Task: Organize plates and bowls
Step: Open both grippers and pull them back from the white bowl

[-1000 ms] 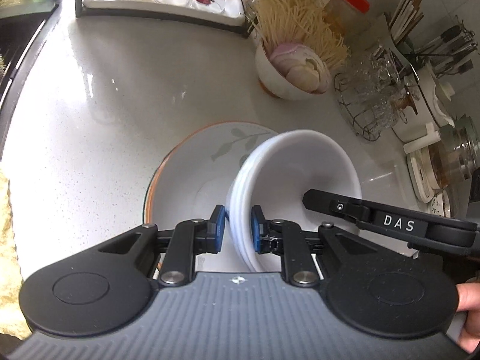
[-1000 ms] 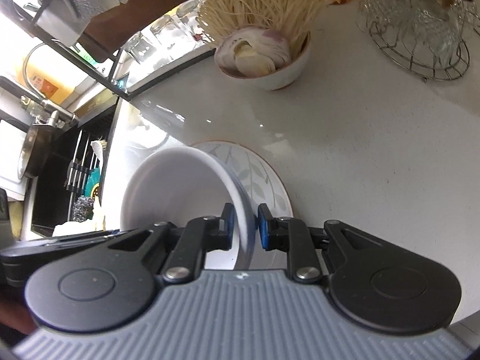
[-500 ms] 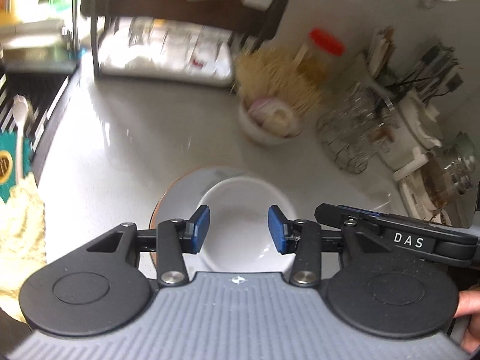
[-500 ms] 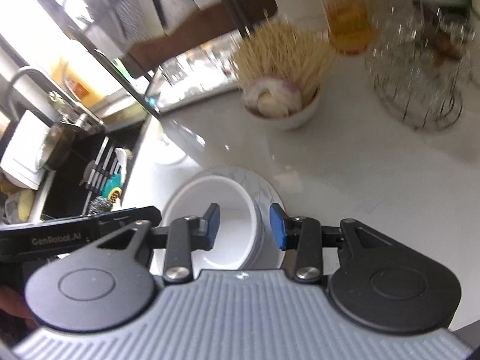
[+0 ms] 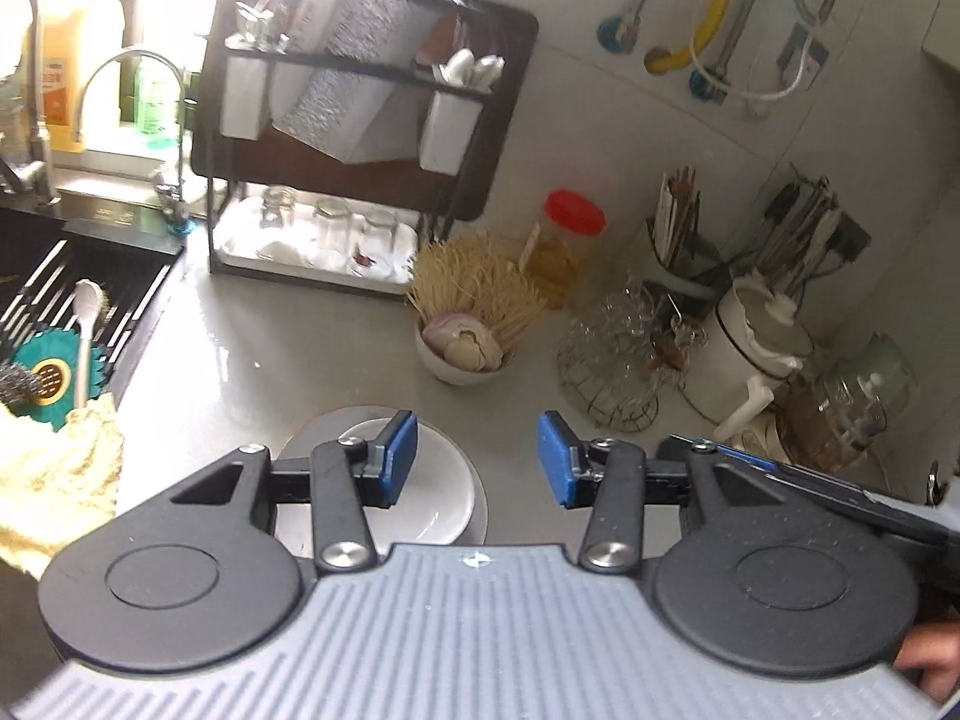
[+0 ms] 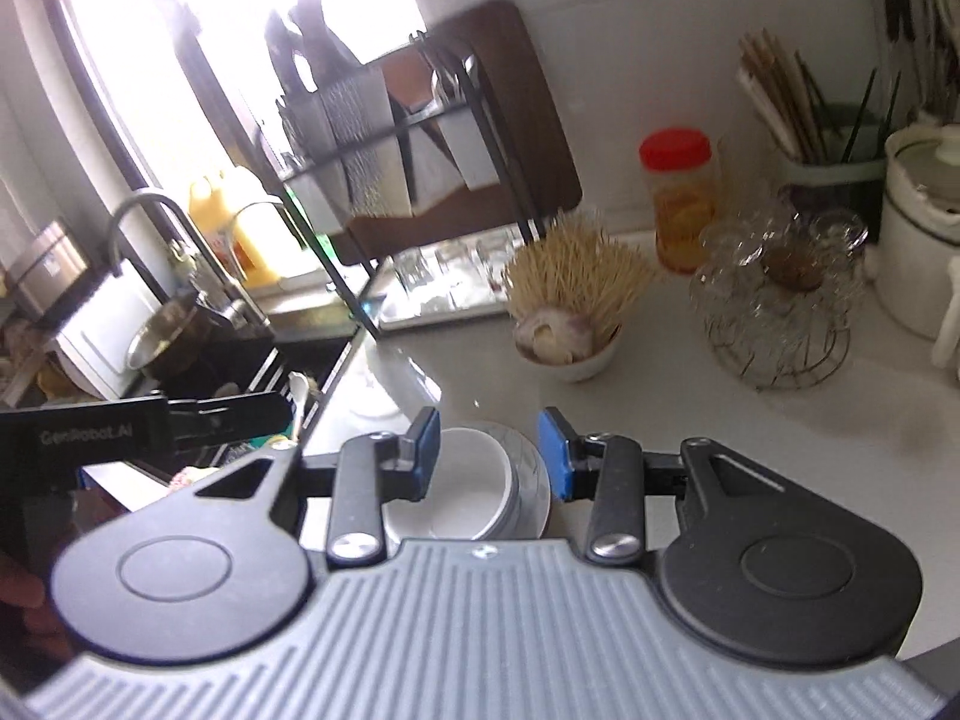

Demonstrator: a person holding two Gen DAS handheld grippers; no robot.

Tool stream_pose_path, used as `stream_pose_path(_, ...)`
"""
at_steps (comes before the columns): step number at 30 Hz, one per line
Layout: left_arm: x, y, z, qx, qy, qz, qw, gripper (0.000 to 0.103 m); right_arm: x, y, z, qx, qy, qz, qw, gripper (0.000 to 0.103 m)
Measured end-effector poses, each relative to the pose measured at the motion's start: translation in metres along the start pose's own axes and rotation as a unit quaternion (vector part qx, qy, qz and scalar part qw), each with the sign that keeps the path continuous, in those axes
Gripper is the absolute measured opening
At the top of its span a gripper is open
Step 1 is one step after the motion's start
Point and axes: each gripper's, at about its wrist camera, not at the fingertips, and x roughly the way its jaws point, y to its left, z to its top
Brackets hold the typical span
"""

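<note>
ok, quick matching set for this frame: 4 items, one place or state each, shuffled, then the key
Items:
1. white bowls
2. jar
3. left gripper
4. spoon

Places or states:
A. red lid, near the back wall
B. over the sink grate
C. stacked on the plate
D. open, nothing between its pads

Pairs: 1-C, 2-A, 3-D, 4-B

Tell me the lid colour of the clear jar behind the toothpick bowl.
Red lid; clearest in the right wrist view.
</note>
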Motion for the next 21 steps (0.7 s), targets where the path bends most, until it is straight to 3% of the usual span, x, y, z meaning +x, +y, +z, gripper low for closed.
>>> stream_pose_path(6, -0.031, -0.018, -0.024, 0.005, -0.01, 0.016, 0.9998, 0.051, -0.041, 0.005, -0.016, -0.02, -0.03, 0.006, 0.999, 0.04)
stream_pose_path(10, -0.048, -0.03, -0.042, 0.003, -0.017, 0.025, 0.9995, 0.051, -0.065, 0.009, -0.03, -0.048, -0.054, -0.013, 0.997, 0.04)
stream_pose_path(21, -0.088, -0.046, -0.097, -0.003, -0.017, 0.043, 0.9989, 0.065, -0.097, 0.005, -0.069, -0.041, -0.044, -0.006, 0.998, 0.04)
